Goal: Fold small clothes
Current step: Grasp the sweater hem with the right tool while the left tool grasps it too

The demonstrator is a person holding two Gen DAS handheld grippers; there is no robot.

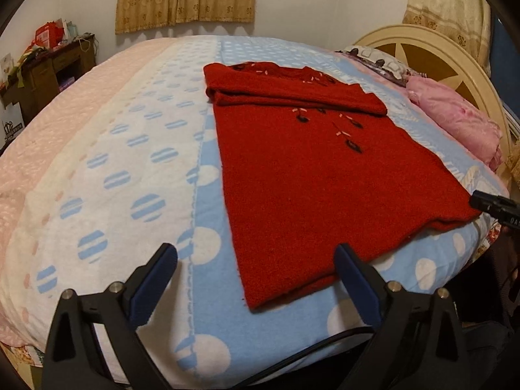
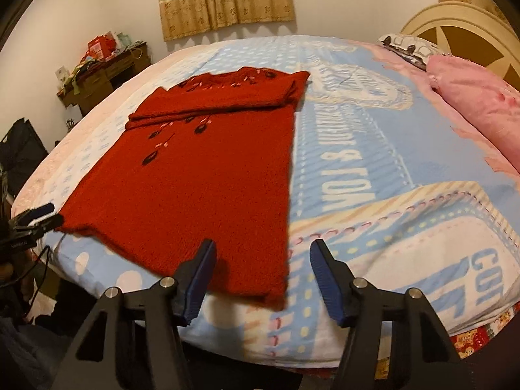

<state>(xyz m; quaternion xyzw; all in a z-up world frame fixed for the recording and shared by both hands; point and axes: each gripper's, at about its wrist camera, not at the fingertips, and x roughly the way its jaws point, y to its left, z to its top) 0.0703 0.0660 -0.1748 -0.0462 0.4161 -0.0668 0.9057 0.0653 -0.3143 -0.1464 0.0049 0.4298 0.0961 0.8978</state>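
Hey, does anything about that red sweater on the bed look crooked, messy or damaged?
Nothing stands out. The red sweater lies flat on the blue blanket, sleeves folded neatly across the chest, no visible tears or bunching.

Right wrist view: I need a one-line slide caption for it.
Open right gripper poised over the near corner of a red sweater lying on the bed, sleeves already folded across.

The right gripper [image 1: 494,209] is showing only its tip at the left wrist view's right edge, beside the red sweater [image 1: 312,175]; its jaws are being cut off. Clutter on the wooden desk [image 2: 97,81] beyond the sweater is staying too small to identify.
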